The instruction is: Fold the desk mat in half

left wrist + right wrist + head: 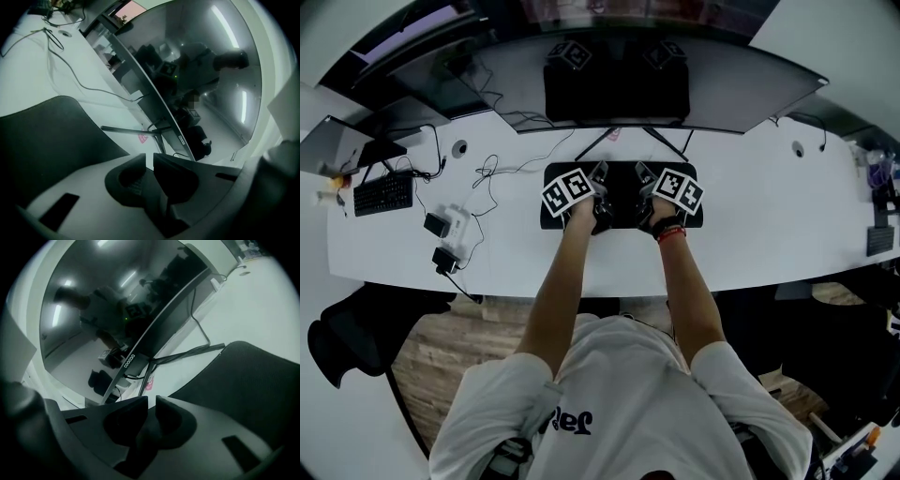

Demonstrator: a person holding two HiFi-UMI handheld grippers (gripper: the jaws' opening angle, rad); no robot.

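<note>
The black desk mat lies on the white desk in front of the monitor, a short dark rectangle in the head view. Both grippers hover just above it, side by side, pointing towards the monitor. My left gripper is over the mat's left half. In the left gripper view the mat lies to the left of the left gripper, whose jaws stand a narrow gap apart with nothing between them. My right gripper is over the right half. The right gripper is also slightly parted and empty, beside the mat.
A wide curved monitor stands behind the mat on thin splayed stand legs. On the left of the desk are a keyboard, power adapters and loose cables. A dark chair is at the lower left.
</note>
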